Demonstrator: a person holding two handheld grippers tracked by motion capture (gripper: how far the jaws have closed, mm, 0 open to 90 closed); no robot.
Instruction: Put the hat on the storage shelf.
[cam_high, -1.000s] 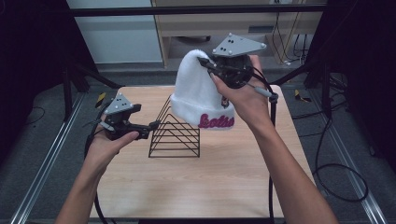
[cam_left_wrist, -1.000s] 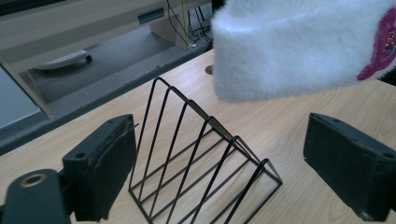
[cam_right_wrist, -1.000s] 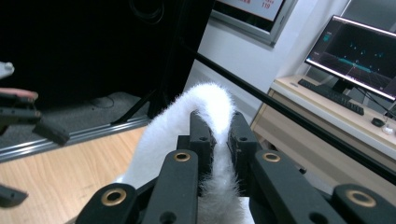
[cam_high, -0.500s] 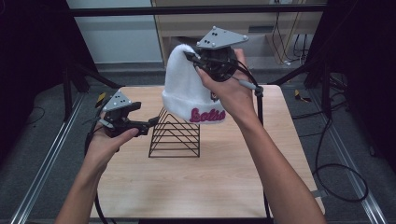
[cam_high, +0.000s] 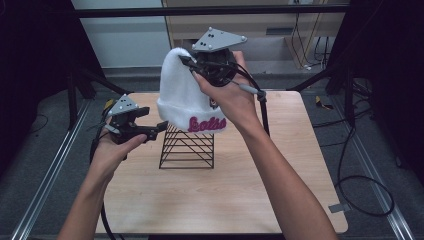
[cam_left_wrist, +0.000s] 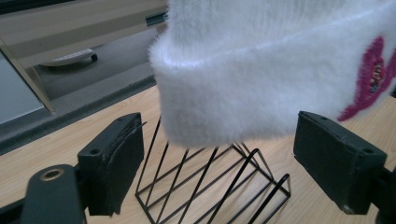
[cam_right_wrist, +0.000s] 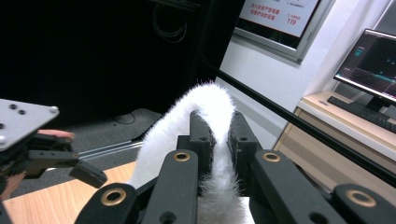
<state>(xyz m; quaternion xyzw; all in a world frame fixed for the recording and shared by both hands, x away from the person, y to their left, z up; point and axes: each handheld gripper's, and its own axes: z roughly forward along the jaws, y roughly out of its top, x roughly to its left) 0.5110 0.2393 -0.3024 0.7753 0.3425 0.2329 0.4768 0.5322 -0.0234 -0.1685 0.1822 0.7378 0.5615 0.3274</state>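
A white fuzzy beanie with pink lettering hangs in the air above a black wire rack on the wooden table. My right gripper is shut on the beanie's crown; in the right gripper view the fabric is pinched between the jaws of the right gripper. My left gripper is held just left of the rack, open, below the brim's left edge. Its jaws have just been closing a little. In the left gripper view the brim hangs over the gap of the left gripper, touching neither pad, with the rack behind.
Metal rails run along both sides of the table. Cables trail from the grippers and lie on the floor at the right. A cabinet stands behind the table. Bare tabletop lies in front of the rack.
The right hand has carried the beanie leftward and slightly up, from the rack's right side to above it. The left hand has stayed about where it was.
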